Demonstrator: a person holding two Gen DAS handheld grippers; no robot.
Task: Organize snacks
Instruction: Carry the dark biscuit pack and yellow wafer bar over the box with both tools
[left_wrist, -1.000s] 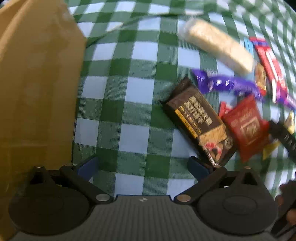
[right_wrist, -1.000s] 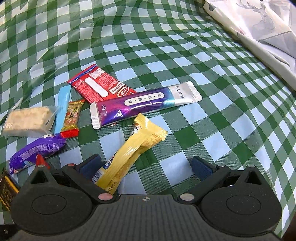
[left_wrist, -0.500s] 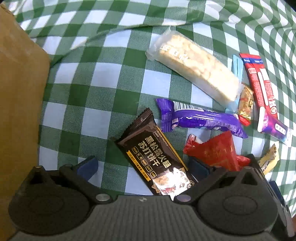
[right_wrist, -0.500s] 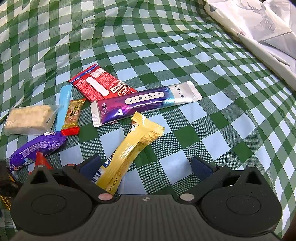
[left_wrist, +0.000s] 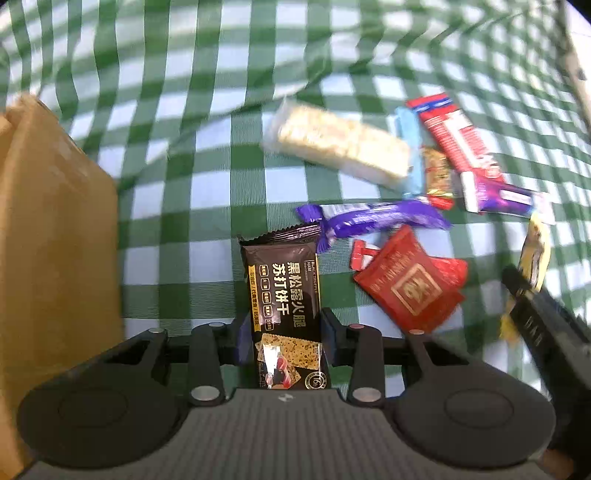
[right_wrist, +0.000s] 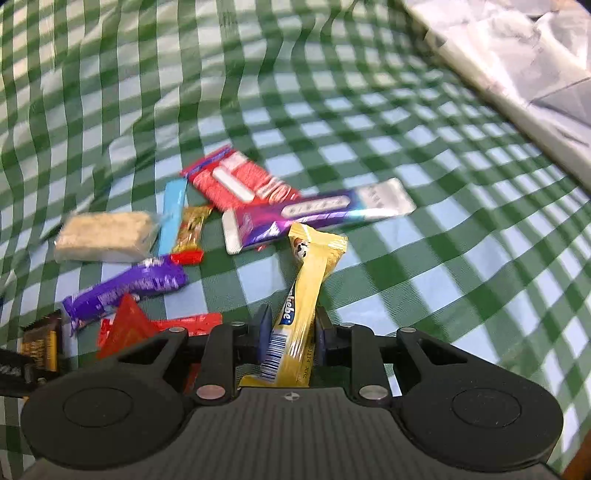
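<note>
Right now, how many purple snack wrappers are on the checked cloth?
2. A short purple bar lies on the left, below the pale rice bar. A longer purple-and-silver packet lies in the middle, overlapping the red packet. Others may be hidden.

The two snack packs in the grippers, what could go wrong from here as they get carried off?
The left gripper, jaws closing, pinches the black cracker pack at its lower end; the long free end could swing or slip out. The right gripper, also closing, grips the yellow bar near one end, and its far tip overlaps the purple and silver pack, which it might drag. Squeezing could crush the crackers.
</note>
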